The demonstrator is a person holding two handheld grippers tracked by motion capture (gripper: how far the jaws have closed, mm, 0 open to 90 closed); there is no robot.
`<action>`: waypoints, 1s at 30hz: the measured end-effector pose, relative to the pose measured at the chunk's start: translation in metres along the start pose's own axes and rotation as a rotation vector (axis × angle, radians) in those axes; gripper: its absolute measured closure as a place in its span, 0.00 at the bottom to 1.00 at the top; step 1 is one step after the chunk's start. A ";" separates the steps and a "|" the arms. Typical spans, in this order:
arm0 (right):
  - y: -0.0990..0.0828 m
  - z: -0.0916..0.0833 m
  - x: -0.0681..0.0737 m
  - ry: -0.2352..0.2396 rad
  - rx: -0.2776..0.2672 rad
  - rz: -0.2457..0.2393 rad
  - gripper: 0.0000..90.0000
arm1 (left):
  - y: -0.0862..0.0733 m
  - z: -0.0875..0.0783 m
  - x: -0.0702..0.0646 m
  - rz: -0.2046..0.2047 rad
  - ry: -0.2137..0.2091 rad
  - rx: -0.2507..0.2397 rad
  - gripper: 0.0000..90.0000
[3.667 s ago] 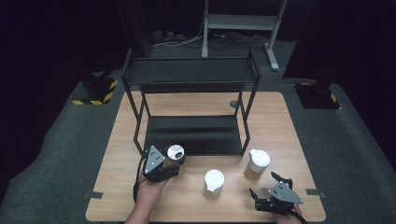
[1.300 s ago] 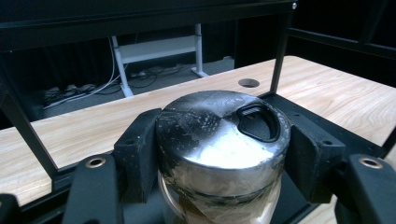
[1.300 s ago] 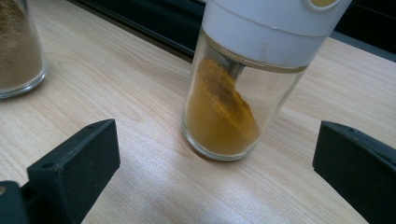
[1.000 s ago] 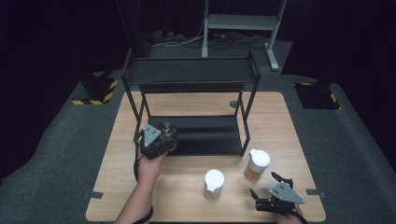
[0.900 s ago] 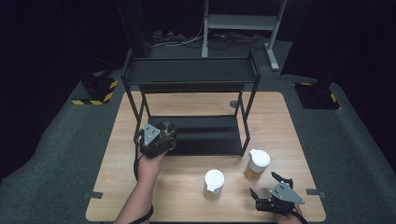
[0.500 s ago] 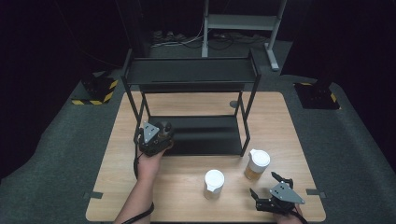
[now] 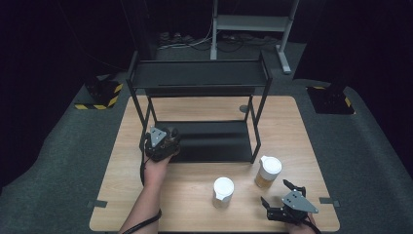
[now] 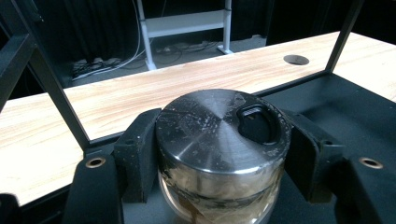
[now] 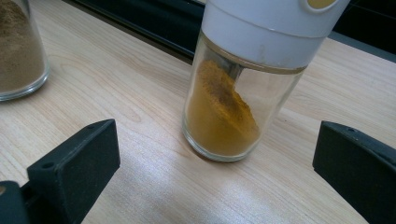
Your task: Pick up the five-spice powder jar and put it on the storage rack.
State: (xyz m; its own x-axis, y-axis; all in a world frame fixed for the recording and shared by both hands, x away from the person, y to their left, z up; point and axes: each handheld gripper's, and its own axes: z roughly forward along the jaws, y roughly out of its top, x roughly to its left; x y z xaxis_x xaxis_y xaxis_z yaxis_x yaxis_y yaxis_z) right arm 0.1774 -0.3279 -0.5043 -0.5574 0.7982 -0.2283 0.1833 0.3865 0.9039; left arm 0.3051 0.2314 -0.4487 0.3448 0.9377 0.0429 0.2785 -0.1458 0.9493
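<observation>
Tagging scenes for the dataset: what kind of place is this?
Likely a lab recording setup, not a kitchen: a wooden table ringed by black curtains, a bare black shelf rack on it, and cables on the floor behind.

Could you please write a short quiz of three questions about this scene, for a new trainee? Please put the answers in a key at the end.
1. True or false: the left gripper is closed on a jar with a metal lid.
2. What does the right gripper face? A) a glass jar of yellow-orange powder with a white cap, B) a blue mug, C) a spoon.
3. Fill in the missing word: the held jar is over the black rack's ______ shelf.

Key
1. True; both jaws press against its sides.
2. A; the spice jar stands on the wooden table between the wide-open jaws, untouched.
3. Lower.
</observation>
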 end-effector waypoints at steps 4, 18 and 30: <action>0.000 0.000 0.000 -0.001 0.000 -0.003 0.00 | 0.000 0.001 0.000 0.000 0.000 0.000 0.39; 0.000 0.000 0.001 0.000 0.001 -0.005 0.00 | -0.002 0.004 0.001 -0.010 0.001 0.010 0.39; 0.000 0.000 0.001 0.000 0.001 -0.005 0.00 | -0.007 0.002 0.004 -0.038 -0.001 0.009 0.38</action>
State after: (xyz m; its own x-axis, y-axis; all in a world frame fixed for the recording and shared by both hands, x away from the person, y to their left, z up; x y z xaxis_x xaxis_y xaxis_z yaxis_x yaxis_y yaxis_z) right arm 0.1770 -0.3273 -0.5044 -0.5582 0.7964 -0.2327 0.1811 0.3907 0.9025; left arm 0.3063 0.2358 -0.4556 0.3352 0.9421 0.0067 0.2994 -0.1132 0.9474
